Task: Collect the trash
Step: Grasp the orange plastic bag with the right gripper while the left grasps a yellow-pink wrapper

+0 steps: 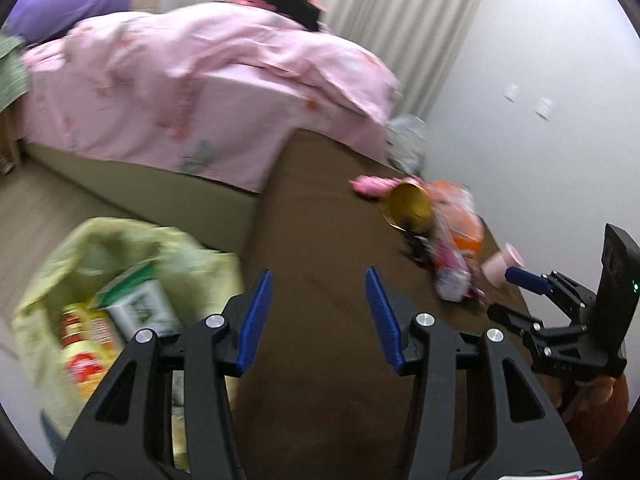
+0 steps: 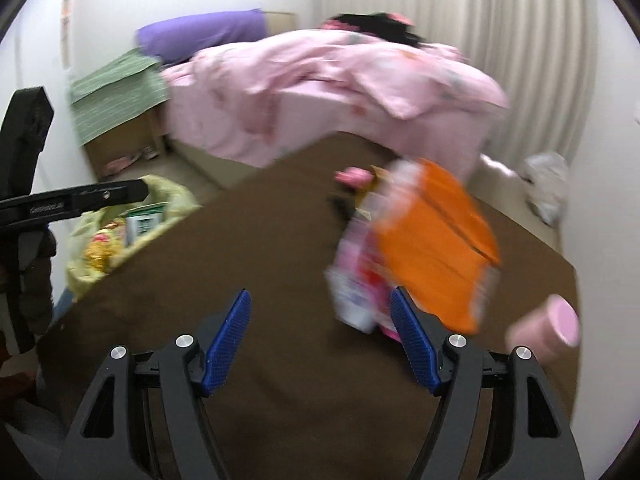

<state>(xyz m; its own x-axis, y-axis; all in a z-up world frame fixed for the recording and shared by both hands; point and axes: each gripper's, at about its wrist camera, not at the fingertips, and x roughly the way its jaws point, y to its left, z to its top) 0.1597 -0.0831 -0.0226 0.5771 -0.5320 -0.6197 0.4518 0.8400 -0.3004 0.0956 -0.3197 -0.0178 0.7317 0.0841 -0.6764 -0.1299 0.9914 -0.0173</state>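
Both angled down over the brown table (image 2: 280,360) — left tool (image 1: 320,316) empty, parted, right tool (image 2: 320,344) empty, wide apart.

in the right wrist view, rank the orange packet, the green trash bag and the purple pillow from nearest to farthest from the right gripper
1. orange packet: on the brown table, just ahead and right of the open right gripper.
2. green trash bag: off the table's left edge, farther out.
3. purple pillow: at the far end of the bed, by the wall.
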